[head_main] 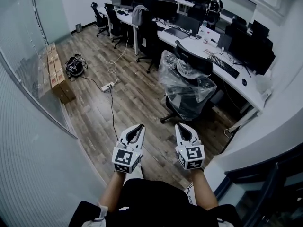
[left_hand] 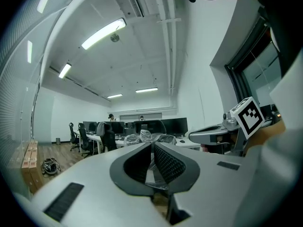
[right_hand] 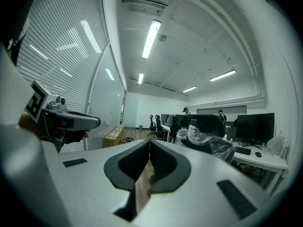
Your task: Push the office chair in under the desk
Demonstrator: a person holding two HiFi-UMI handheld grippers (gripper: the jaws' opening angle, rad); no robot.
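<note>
An office chair [head_main: 187, 86] with a black frame, wrapped in clear plastic, stands on the wood floor just in front of the long white desk [head_main: 236, 82], pulled out from it. It also shows ahead in the left gripper view as chair [left_hand: 149, 137] and in the right gripper view as chair [right_hand: 213, 136]. My left gripper [head_main: 138, 128] and right gripper [head_main: 182, 128] are held side by side, well short of the chair, touching nothing. Both are shut with nothing between their jaws.
Monitors [head_main: 251, 44], a keyboard [head_main: 223, 65] and a mouse lie on the desk. More black chairs [head_main: 113, 20] line the desks farther back, where people sit. A power strip [head_main: 108, 86] with cables lies on the floor, cardboard boxes [head_main: 59, 79] stand by the glass partition on the left.
</note>
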